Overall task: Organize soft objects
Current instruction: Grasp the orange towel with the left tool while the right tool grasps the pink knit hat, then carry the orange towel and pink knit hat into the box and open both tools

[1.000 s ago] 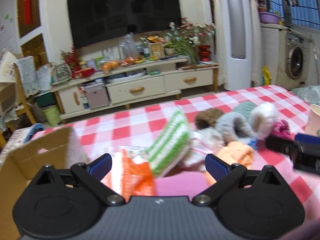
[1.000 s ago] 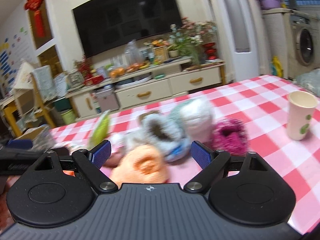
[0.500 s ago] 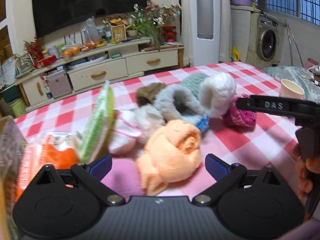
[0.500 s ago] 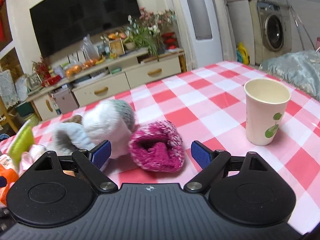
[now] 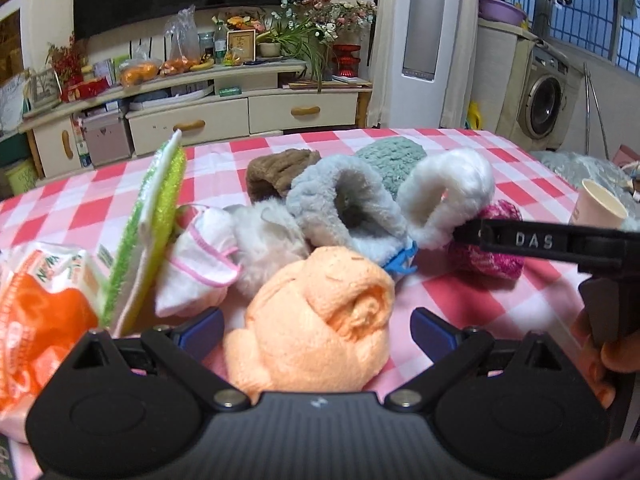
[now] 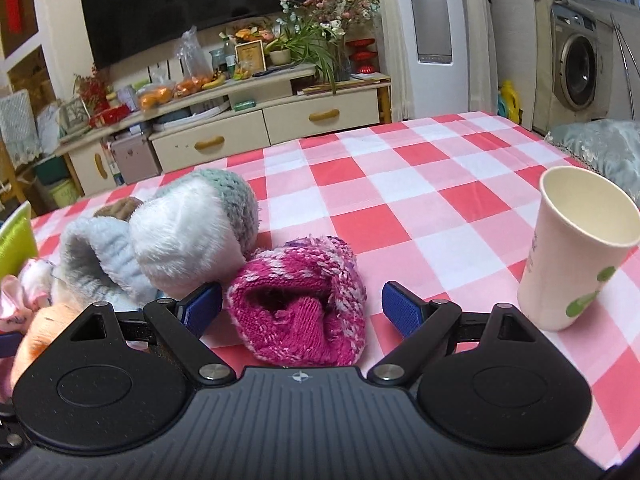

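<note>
Up close in the left wrist view, the left gripper [image 5: 316, 328] has its fingers spread wide around the orange towel roll [image 5: 320, 316], not pressing it; behind lie a grey fleece sock [image 5: 344, 204], a white fluffy sock [image 5: 448, 196] and a green sponge [image 5: 152, 232].

From the right wrist view, the right gripper [image 6: 302, 306] likewise gapes wide around the magenta knit sock [image 6: 304, 308] on the checked tablecloth [image 6: 420, 200], a paper cup [image 6: 576, 248] standing near.

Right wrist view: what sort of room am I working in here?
Most likely a home living room. A large wall-mounted TV hangs over a cluttered TV cabinet, a washing machine stands off to the side, and the soft items lie on a red-checked tablecloth.
</note>
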`<state>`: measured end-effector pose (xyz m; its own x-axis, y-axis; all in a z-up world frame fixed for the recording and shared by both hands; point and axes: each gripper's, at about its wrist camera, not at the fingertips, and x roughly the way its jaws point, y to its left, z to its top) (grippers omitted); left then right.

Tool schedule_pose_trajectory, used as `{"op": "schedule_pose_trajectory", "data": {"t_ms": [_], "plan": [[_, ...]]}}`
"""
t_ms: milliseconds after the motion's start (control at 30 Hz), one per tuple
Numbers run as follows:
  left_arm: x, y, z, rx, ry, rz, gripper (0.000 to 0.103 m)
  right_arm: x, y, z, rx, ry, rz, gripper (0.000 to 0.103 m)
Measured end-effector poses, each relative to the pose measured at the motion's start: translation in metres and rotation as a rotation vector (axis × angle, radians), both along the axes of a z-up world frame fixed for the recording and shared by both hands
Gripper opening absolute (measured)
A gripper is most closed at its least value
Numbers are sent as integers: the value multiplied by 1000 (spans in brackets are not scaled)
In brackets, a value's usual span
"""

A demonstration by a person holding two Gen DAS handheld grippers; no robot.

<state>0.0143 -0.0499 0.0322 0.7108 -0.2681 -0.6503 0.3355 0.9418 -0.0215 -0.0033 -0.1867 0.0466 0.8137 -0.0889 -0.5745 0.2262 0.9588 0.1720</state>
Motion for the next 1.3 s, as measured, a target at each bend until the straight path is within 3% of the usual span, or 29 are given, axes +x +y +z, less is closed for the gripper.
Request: {"op": "schedule_pose_trajectory", "data": {"t_ms": [67,200,367,500,700,900,1300], "plan": [[4,0,-3,-22,12,4,98,3,-1,-2,-4,14,8,103],[10,2,-6,-36,30,11,84,6,-1,-1,-21,23,13,103],[17,9,-7,-99,75,33,74,3,2,0,-49,20,22,103],[18,13,-6,-121,86,34,69,2,4,-1,-54,22,36,88],[15,18,-6,-145,94,37,67,-3,8,-2,-103,12,41,76],[7,24,-5,-179,112,32,67,-9,6,-1,-57,-4,31,67],[-21,40,6,-222,104,-11,67,-39,6,-1,26,-42,-7,61]]}}
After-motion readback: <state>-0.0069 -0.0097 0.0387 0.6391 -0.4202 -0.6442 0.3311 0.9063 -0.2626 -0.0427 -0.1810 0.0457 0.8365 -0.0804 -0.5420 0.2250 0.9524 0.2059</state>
